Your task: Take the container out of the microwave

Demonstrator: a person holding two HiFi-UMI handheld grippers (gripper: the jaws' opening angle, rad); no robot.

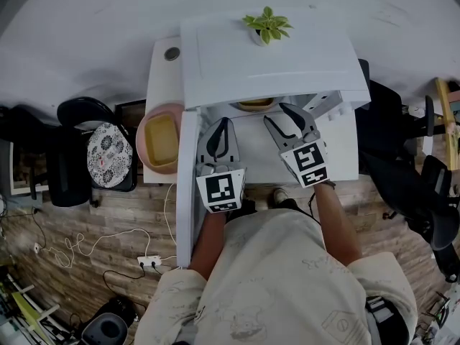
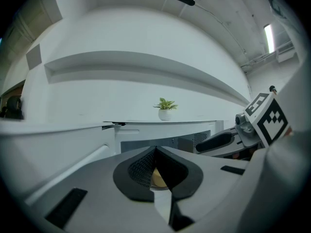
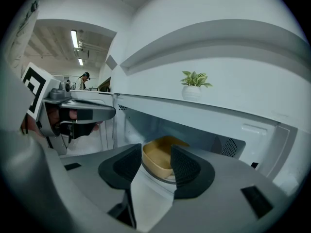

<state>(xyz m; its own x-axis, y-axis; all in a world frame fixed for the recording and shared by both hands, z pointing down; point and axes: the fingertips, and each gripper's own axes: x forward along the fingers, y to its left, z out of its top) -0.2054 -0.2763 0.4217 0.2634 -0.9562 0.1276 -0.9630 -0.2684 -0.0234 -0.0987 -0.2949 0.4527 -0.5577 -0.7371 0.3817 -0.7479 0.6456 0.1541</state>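
Microwave door is found open. The tan container is seen inside the cavity, untouched. The right gripper is held at the opening, fingers set wide, lined up on the container but well short of it. The left gripper is held beside it, fingers closed tip to tip, empty. Judged: opening done; reach, grasp and withdrawal are left.
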